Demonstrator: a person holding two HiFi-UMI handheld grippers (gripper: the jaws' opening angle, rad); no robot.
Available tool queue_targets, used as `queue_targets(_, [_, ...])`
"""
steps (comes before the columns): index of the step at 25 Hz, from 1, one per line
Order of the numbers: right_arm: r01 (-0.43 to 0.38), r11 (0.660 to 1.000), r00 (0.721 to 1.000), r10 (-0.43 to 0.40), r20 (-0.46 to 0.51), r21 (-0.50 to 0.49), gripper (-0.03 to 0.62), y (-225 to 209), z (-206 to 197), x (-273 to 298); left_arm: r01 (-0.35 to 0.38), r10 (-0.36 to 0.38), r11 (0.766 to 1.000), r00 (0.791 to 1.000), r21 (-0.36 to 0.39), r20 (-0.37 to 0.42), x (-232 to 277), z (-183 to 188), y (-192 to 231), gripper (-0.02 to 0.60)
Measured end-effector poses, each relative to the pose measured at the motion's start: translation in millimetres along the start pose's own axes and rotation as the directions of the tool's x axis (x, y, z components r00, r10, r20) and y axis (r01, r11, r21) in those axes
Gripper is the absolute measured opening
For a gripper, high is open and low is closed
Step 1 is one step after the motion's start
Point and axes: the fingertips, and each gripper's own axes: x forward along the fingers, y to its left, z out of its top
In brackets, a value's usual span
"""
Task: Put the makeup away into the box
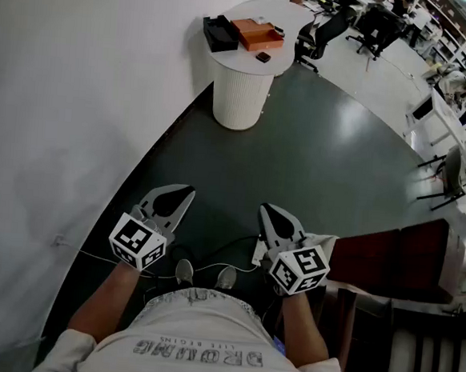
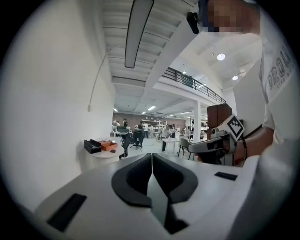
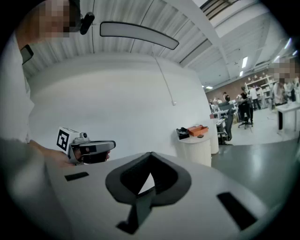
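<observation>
Dark floor [image 1: 324, 148] | shirt [image 1: 195, 363] reads "LIFE BEGINS" | left gripper [image 1: 186, 193], right gripper [image 1: 265, 211]: jaws together

- The left gripper [image 1: 186, 192] is held low in front of the body, roughly level, with its jaws together and nothing between them.
- The right gripper [image 1: 265, 211] is beside it but apart, tipped slightly down, with its jaws also together and empty.
- The left forearm [image 1: 99, 299] and right forearm [image 1: 308, 327] reach forward from the waist.
</observation>
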Motion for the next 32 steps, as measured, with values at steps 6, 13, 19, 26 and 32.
queue_targets(6, [-0.001, 1.000, 1.000, 0.001, -0.002, -0.006, 0.006, 1, 0, -1, 0.002, -0.002, 1.000, 1.000, -0.003, 0.004, 0, -1, -2, 0.023])
queue_targets(13, [-0.011, 1.000, 1.000, 0.012, 0.027, -0.024, 0.008, 12, 10, -1, 0.013, -0.013, 1.000, 1.000, 0.002, 0.014, -2, 2, -7, 0.023])
queue_targets(19, [-0.008, 0.999, 1.000, 0.009, 0.021, -0.040, 0.008, 16, 10, 0, 0.013, -0.013, 1.000, 1.000, 0.013, 0.016, -6, 5, -7, 0.023])
queue_targets(26, [0.005, 0.999, 1.000, -0.004, 0.019, -0.044, 0.008, 15, 10, -1, 0.007, -0.008, 1.000, 1.000, 0.018, 0.020, -9, 8, -5, 0.023])
queue_targets(32, [0.013, 0.999, 0.999, -0.011, 0.031, -0.052, 0.008, 12, 9, -1, 0.000, 0.000, 1.000, 1.000, 0.022, 0.028, -8, 12, -4, 0.023])
